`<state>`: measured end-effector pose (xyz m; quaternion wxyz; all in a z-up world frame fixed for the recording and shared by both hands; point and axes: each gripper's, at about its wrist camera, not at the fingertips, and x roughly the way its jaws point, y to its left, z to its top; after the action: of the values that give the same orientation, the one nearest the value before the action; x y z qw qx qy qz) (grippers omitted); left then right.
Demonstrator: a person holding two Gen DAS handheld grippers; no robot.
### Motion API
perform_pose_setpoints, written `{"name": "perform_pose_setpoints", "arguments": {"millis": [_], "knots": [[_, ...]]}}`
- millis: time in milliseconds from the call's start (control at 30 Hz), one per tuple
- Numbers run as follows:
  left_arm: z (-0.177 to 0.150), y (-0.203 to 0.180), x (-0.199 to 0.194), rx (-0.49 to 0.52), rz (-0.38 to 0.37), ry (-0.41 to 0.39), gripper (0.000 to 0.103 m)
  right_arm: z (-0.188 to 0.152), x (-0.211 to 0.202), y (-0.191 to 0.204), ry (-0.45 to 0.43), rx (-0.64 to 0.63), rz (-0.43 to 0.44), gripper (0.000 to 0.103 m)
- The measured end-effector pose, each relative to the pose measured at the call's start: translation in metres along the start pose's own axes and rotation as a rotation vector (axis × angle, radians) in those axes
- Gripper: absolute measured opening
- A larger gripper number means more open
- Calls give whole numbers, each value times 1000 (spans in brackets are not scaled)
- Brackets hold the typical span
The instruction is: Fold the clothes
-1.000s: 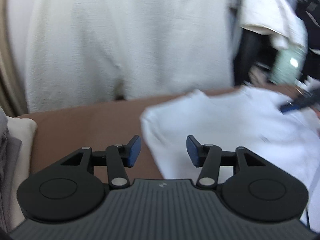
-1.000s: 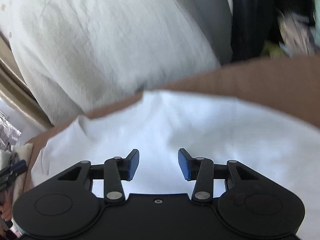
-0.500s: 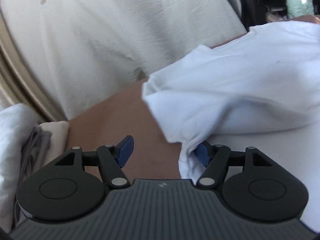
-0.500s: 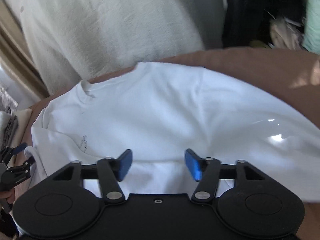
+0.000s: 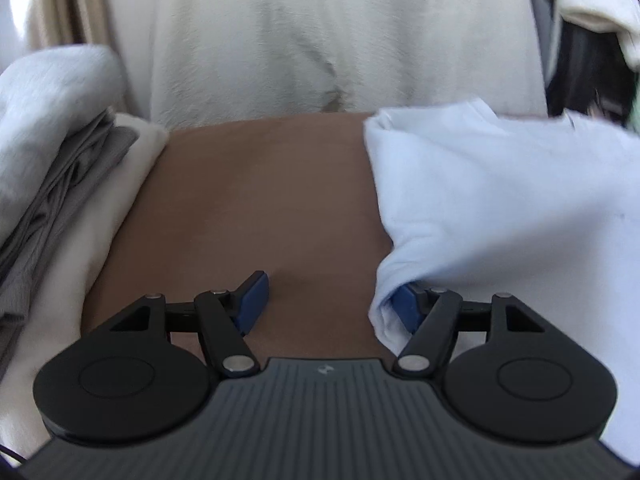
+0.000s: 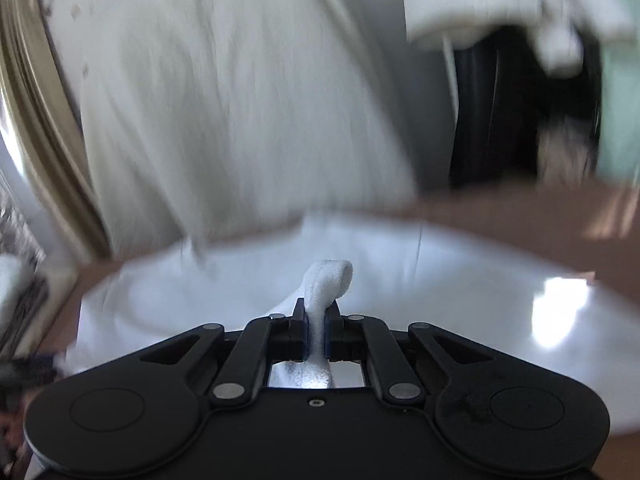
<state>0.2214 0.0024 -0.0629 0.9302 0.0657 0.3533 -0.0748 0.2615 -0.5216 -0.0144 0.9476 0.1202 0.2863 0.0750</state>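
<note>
Your left wrist camera sat low behind the left hand-held gripper (image 5: 326, 300), close above the brown table (image 5: 256, 200), facing forward toward a hanging cream cloth (image 5: 320, 32), with folded laundry (image 5: 60, 152) at its left edge and the white shirt (image 5: 500, 184) at its right. Your right wrist camera looked forward along the right hand-held gripper (image 6: 316, 330) from just over that same shirt (image 6: 460, 280), its picture blurred. Both views shared the shirt, the table (image 6: 520, 212) and the cream cloth (image 6: 240, 100) behind.

The shirt (image 5: 500, 184) is plain white on a brown tabletop (image 5: 256, 200). Beside it lie grey and cream folded clothes (image 5: 72, 184). Gripper pads (image 5: 252, 300) are blue.
</note>
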Motion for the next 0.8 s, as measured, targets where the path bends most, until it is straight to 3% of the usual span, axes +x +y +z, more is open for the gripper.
{"name": "perform_pose_setpoints", "arguments": {"millis": [67, 167, 233, 300, 400, 500, 600, 700, 800], "knots": [[2, -7, 1, 44, -1, 9, 67, 13, 9, -7, -6, -3, -52, 8], [5, -9, 4, 75, 0, 36, 71, 9, 52, -31, 137, 16, -180, 23], [10, -4, 1, 93, -47, 59, 71, -7, 70, -46, 202, 52, -255, 26], [17, 5, -5, 105, -115, 76, 71, -18, 67, -54, 175, 120, -259, 28], [30, 27, -25, 60, -222, 45, 71, -29, 45, -60, 81, 253, -232, 38], [45, 47, -40, -18, -277, 18, 71, -31, 26, -59, 70, 306, -175, 39], [55, 55, -49, -36, -242, -27, 71, -40, 6, -60, 88, 409, -73, 40], [58, 54, -42, -96, -226, -70, 69, -58, 6, -58, 176, 534, 81, 48], [55, 40, -21, -86, -173, -89, 69, -73, 26, -48, 261, 555, 108, 49]]}}
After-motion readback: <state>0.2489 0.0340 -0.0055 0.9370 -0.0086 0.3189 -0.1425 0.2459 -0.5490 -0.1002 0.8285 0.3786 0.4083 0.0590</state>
